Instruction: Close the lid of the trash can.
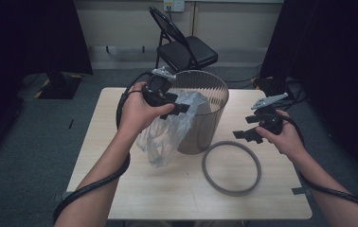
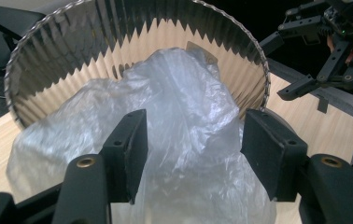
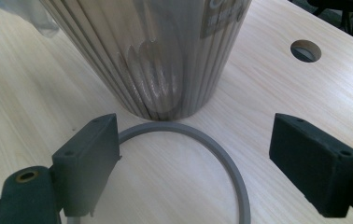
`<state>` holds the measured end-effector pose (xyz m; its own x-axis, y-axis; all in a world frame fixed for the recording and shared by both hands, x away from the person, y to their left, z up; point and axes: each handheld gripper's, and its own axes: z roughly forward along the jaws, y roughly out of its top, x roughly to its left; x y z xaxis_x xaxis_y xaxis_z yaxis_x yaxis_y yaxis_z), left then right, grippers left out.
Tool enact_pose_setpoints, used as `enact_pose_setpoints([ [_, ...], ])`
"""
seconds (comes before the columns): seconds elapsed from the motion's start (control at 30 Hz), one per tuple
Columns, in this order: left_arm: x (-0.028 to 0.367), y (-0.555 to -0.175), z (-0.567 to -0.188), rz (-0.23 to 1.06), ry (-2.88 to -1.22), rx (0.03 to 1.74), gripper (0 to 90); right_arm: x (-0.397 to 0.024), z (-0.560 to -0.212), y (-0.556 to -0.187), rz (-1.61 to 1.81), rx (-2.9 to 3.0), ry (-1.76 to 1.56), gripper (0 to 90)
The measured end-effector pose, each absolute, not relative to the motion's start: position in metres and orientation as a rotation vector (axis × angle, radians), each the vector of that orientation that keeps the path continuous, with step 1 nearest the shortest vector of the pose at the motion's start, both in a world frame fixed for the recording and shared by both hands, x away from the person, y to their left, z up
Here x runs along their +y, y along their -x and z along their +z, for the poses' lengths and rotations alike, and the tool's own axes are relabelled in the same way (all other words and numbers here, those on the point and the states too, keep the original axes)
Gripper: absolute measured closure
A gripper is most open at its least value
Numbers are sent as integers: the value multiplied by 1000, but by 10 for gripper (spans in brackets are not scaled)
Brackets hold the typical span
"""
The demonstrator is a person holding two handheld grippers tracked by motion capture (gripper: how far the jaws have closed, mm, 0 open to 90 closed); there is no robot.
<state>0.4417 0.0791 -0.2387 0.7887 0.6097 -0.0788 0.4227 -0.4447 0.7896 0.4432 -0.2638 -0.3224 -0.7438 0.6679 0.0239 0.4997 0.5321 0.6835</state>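
From the high view, my left gripper (image 1: 179, 108) sits at the near left rim of the ribbed waste bin (image 1: 205, 118), which stands upright toward the back middle of the wooden table (image 1: 120, 189). A clear plastic bag (image 1: 165, 135) spills over that rim and hangs down the bin's outer wall onto the tabletop, and my left jaws are at its upper part. My right gripper (image 1: 243, 132) hovers off the bin's right side, well apart from the bag, above the table. A grey ring (image 1: 231, 168) lies flat on the table just in front of the bin and to its right, close to its base. A black folding chair (image 1: 186, 49) stands behind the table.

In the left gripper view, my two black jaws stand partly apart with the plastic bag (image 2: 184, 121) bunched up between them. The film seems to brush the inner face of each pad, but the crumpled plastic makes it hard to judge, so I cannot tell whether I am truly pinching it. Behind the bag is the open mouth of the waste bin (image 2: 62, 51) with its zigzag rim. My right gripper (image 2: 324, 51) shows at the upper right, its jaws spread.

In the right gripper view, my jaws are wide apart with nothing between them. Below them lies the grey ring (image 3: 221, 151), its far arc touching the foot of the waste bin (image 3: 165, 56). A round hole (image 3: 305, 50) is cut in the table (image 3: 34, 93) to the right.
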Motion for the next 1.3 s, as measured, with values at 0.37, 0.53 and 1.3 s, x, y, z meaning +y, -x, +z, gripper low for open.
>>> enact_pose_setpoints([
  [0.37,67,-445,-237,282,-2114,737,372,-257,-307,-447,988,2566,-968,153],
  [0.53,74,-448,-234,335,-2104,755,303,-251,-299,-448,1001,2578,-956,151],
  [1.3,117,-452,-226,399,-2094,854,244,-231,-262,-454,1007,2572,-916,154],
])
